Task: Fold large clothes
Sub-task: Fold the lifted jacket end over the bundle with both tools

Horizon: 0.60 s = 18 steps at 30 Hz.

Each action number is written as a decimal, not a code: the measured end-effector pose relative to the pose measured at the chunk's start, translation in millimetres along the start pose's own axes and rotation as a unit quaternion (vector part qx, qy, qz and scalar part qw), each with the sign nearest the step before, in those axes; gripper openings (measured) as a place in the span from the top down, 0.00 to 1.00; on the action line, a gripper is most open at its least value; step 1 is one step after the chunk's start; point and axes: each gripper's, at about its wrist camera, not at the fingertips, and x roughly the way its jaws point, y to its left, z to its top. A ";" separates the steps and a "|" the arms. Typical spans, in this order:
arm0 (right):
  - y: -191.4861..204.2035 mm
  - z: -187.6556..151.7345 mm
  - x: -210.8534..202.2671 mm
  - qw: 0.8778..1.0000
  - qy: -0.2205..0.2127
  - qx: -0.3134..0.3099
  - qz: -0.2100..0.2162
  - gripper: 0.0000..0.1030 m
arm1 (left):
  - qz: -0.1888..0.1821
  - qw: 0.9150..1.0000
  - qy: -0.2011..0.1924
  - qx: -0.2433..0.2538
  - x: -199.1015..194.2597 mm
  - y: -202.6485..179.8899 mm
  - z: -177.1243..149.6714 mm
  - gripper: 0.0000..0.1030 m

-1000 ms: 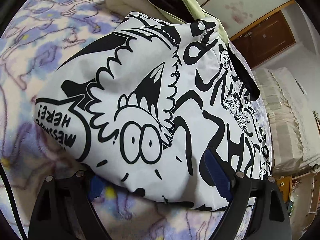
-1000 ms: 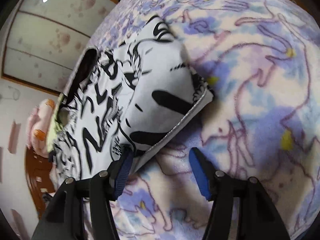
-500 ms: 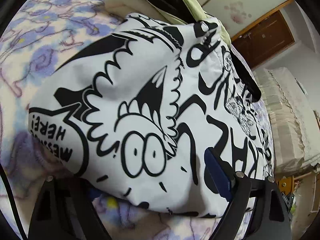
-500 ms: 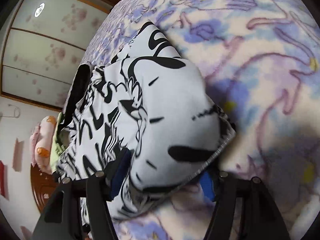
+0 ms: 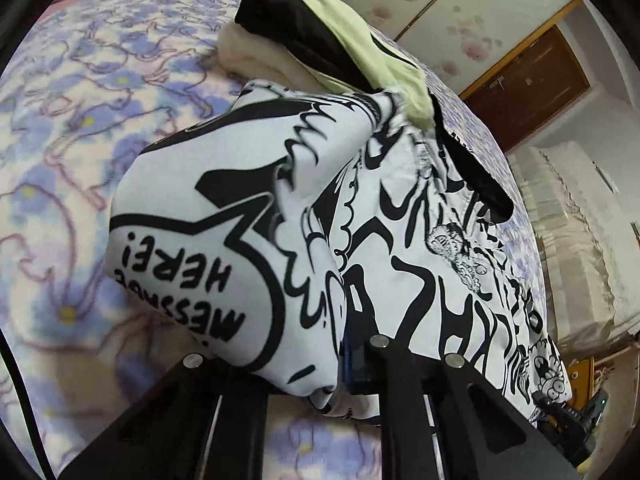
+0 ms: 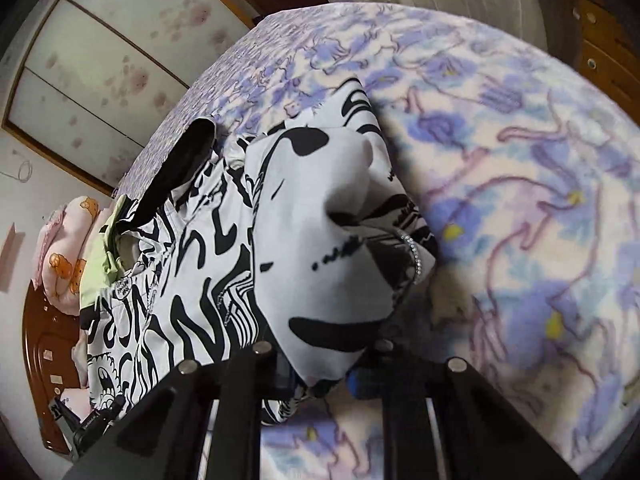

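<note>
A large white garment with black cartoon print [image 5: 420, 264] lies on the bed and also shows in the right wrist view [image 6: 192, 288]. My left gripper [image 5: 320, 372] is shut on one near corner of it, the part with the "MESSAGE HERE!" speech bubble [image 5: 192, 276], and holds it raised off the blanket. My right gripper [image 6: 320, 376] is shut on the other near corner [image 6: 332, 272], also lifted, with a zipper edge [image 6: 412, 252] hanging at its right. The fingertips are hidden in the cloth.
The bed carries a purple and pink flowered blanket [image 5: 80, 120], which also shows in the right wrist view [image 6: 520, 200]. A pile of cream, black and pale green clothes [image 5: 320, 52] lies beyond the garment. A pink pillow [image 6: 68, 252] and wooden doors [image 5: 532, 84] are further off.
Both grippers went from open around the garment's near corners to shut on them. Both corners now hang lifted and bunched above the blanket.
</note>
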 end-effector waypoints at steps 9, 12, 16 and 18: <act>-12.4 -26.8 -17.7 0.998 0.059 -0.008 -0.027 0.84 | 0.010 0.999 0.036 -0.002 -31.2 15.9 -19.3 0.90; -19.4 -31.5 -18.0 0.997 0.069 -0.010 -0.034 0.84 | 0.014 0.999 0.050 -0.005 -33.0 27.1 -28.7 0.89; -23.4 -30.1 -10.7 0.996 0.077 -0.011 -0.038 0.83 | 0.013 0.998 0.056 -0.005 -26.1 29.9 -24.4 0.89; -20.3 -29.9 -9.7 0.996 0.075 -0.020 -0.043 0.83 | 0.017 0.998 0.059 0.003 -24.8 28.7 -22.9 0.88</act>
